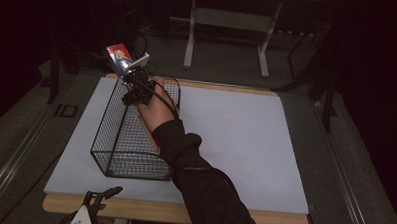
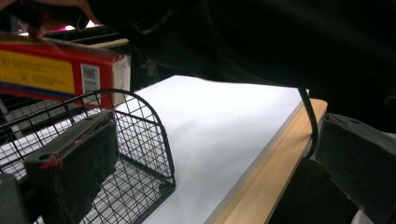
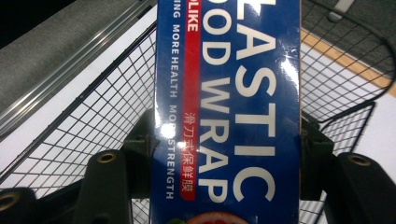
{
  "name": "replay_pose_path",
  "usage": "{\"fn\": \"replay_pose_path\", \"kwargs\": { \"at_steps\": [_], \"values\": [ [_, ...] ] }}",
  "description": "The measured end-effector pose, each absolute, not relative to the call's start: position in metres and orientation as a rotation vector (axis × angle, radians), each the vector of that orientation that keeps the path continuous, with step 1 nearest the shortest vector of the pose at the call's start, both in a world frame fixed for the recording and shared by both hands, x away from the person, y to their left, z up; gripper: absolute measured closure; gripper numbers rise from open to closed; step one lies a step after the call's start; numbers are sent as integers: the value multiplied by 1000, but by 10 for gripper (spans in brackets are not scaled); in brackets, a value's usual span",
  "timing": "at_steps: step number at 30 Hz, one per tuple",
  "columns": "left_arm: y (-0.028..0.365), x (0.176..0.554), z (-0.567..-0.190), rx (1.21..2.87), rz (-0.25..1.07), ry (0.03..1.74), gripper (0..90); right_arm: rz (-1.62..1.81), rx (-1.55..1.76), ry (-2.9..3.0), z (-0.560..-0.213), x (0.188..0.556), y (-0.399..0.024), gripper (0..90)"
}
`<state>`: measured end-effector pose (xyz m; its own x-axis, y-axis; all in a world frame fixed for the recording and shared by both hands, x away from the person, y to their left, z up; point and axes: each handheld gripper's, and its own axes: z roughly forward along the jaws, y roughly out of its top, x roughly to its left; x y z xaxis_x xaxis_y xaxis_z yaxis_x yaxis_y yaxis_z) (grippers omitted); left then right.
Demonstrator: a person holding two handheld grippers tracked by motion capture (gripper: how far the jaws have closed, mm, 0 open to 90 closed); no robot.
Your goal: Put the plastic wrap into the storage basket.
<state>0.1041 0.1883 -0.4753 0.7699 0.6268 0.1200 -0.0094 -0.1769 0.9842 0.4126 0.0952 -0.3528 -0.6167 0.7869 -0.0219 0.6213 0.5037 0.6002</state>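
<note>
A long blue and red box of plastic food wrap [image 1: 119,56] is held above the far end of a black wire basket [image 1: 102,123], tilted up and away. My right gripper [image 1: 130,72] is shut on it. In the right gripper view the box [image 3: 229,112] runs up between the two jaws, with the basket [image 3: 93,116] underneath. My left gripper [image 1: 106,193] rests low at the table's front edge, left of the person's arm. Its jaws stand wide apart around nothing [image 2: 215,163]. From there the box's red and yellow side [image 2: 56,70] hangs over the basket [image 2: 140,121].
The basket stands on the left part of a white board [image 1: 235,143] that covers a wooden table [image 1: 262,222]. The person's dark sleeve [image 1: 199,182] crosses the board from the bottom. Table legs [image 1: 190,41] and dark floor lie beyond the far edge.
</note>
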Motion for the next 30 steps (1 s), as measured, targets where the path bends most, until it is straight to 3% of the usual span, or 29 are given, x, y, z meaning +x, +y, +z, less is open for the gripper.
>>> {"fn": "replay_pose_path", "kwargs": {
  "at_steps": [16, 30],
  "values": [
    [189, 104, -475, 1668, 601, 494, 2, 812, 1225, 2469, -396, 414, 103, 395],
    [187, 104, -476, 1678, 604, 495, 2, 822, 1270, 2478, -413, 412, 90, 390]
  ]
}}
